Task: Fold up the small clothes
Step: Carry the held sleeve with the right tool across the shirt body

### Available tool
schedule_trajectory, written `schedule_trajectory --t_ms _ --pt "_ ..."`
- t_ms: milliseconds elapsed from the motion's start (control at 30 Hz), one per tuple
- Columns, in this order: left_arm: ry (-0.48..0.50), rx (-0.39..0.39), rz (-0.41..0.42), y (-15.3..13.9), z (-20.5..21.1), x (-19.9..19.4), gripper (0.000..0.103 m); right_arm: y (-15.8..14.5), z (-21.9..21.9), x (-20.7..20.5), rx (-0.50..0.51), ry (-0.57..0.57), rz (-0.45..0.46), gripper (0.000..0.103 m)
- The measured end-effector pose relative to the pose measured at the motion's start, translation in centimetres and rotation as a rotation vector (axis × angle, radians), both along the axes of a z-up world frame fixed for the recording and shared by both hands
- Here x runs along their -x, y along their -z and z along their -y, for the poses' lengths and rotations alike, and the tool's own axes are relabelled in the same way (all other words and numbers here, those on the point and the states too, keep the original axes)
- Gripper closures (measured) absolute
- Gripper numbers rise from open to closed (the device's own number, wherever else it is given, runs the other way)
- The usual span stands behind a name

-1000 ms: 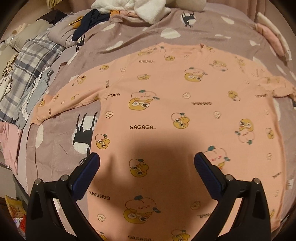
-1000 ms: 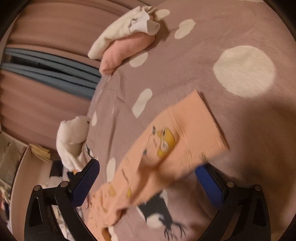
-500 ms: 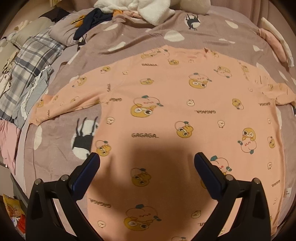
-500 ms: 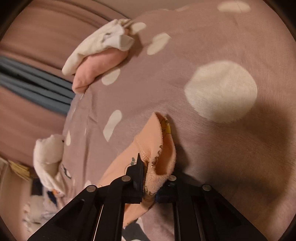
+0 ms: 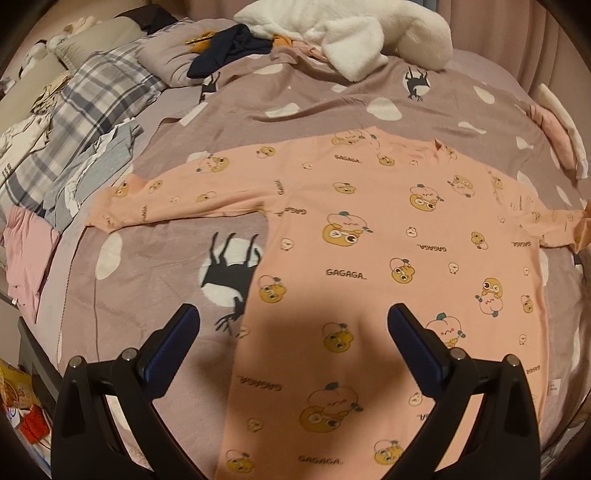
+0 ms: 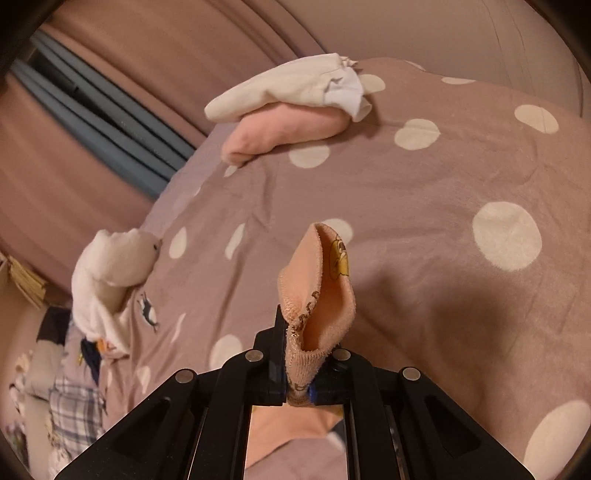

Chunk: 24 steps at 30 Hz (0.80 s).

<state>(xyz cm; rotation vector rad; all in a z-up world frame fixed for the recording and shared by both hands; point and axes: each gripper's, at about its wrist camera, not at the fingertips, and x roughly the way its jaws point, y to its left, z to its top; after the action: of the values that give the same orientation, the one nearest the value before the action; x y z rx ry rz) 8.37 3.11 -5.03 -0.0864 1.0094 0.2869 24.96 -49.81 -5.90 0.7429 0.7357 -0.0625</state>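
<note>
My right claw (image 6: 301, 369) is pressed tight on the cuff (image 6: 317, 295) of the pink shirt (image 5: 369, 258) — the end of one sleeve sticks up out of it like a little cup, off the bed (image 6: 461, 177). My left claw (image 5: 293, 341) is spread wide and holds nothing; it hangs above the lower part of the shirt. The shirt lies flat on the spotted bed cover, front down or up I cannot tell, with its neck far from me and its hem close to me. Its long way runs from me toward the white fluffy toy (image 5: 351, 33). The two sleeves stick out to the sides. The sleeve I hold is at the right edge of the left view, so the body of the shirt lies to the left of my right claw. I think the next move is to carry that cuff across, over the body. The other sleeve (image 5: 177, 203) lies out to the left, nearer my left claw — that one is not yet folded.
</note>
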Motion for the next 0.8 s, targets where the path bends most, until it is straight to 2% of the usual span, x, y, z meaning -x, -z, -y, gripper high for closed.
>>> schedule_trajectory --t_ms 233,400,633,800 --pt "-0.051 0.021 0.021 -0.9 -2.3 1.8 0.001 -1.2 -4.2 -0.5 0.038 -0.068 -0.024 0.094" --pt "-0.084 0.060 0.055 -1.8 -4.0 3.2 0.001 -1.9 -8.2 -0.8 0.054 -0.144 -0.005 0.094" --pt "-0.104 0.070 0.087 -3.0 -5.2 3.9 0.001 0.1 -14.4 -0.4 0.037 -0.234 -0.040 0.094" --pt "-0.077 0.069 0.085 -3.3 -5.7 4.3 0.001 -0.6 -18.9 -0.6 0.124 -0.315 -0.042 0.094"
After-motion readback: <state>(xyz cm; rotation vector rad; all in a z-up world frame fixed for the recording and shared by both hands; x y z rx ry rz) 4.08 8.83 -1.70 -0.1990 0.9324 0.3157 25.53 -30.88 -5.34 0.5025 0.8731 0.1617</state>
